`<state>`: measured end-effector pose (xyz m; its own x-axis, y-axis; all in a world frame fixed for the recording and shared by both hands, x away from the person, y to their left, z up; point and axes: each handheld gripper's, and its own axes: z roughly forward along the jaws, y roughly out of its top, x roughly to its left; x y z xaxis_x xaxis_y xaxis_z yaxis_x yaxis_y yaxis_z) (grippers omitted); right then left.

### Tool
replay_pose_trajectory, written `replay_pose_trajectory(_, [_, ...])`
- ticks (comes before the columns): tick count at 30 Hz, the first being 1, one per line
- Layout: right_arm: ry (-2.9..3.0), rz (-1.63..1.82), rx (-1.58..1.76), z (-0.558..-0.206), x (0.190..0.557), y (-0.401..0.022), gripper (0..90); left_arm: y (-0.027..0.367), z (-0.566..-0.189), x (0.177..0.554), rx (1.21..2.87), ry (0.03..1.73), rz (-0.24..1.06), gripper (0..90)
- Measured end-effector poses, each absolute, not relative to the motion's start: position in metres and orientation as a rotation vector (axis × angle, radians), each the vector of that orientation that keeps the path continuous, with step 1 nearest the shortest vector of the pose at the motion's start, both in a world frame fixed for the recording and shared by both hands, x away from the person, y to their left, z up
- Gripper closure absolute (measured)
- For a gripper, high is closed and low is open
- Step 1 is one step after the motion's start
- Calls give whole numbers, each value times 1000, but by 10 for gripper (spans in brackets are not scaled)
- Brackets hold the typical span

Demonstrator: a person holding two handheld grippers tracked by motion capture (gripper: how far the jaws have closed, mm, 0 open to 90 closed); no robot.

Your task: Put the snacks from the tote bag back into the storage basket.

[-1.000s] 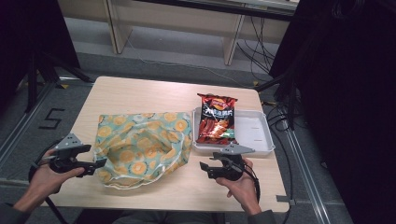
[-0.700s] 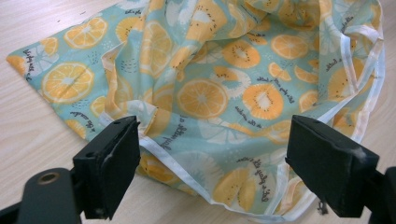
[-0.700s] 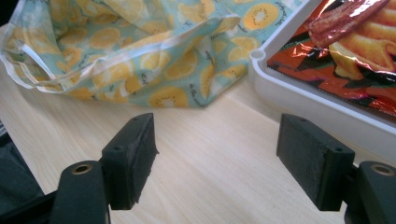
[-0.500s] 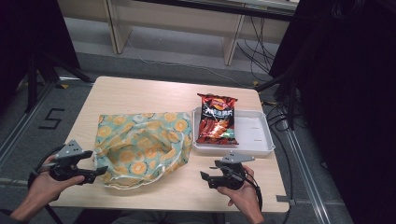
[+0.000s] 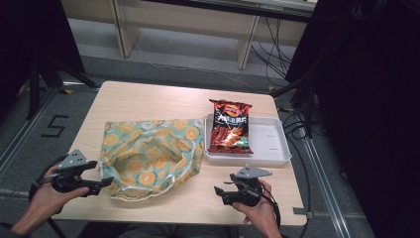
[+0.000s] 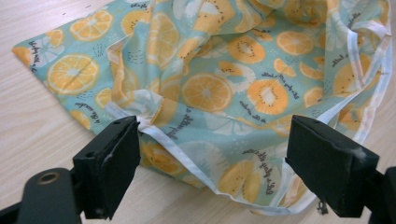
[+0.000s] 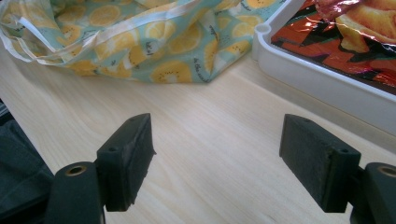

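A teal cloth bag (image 5: 148,156) printed with orange slices lies crumpled on the wooden table, its white-trimmed mouth towards me. My left gripper (image 5: 105,183) sits at the bag's near left corner. In the left gripper view it (image 6: 212,172) is open, jaws wide, with the bag's hem (image 6: 187,156) lying under the gap and untouched by the pads. A red chips packet (image 5: 229,126) lies in a white tray (image 5: 270,148) to the right. My right gripper (image 5: 218,191) hovers over bare table below the tray; its jaws (image 7: 215,163) have just been opening, with nothing between them.
The table's near edge (image 5: 188,218) is close under both hands. Bare wood lies between the cloth bag (image 7: 140,42) and the white tray (image 7: 317,84). Black stands and cables crowd the floor to the right (image 5: 302,99).
Both hands have drawn back slightly towards the table's near edge, the right one more. The bag, packet and tray have not moved.
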<state>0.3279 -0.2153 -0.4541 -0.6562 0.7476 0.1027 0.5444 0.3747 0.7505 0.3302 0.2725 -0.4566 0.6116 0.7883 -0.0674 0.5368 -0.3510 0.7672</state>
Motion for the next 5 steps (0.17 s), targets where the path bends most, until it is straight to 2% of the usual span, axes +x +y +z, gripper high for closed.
replay_pose_trajectory(5, [2382, 1137, 1160, -454, 328, -216, 268, 274, -458, 331, 2055, 1028, 426, 167])
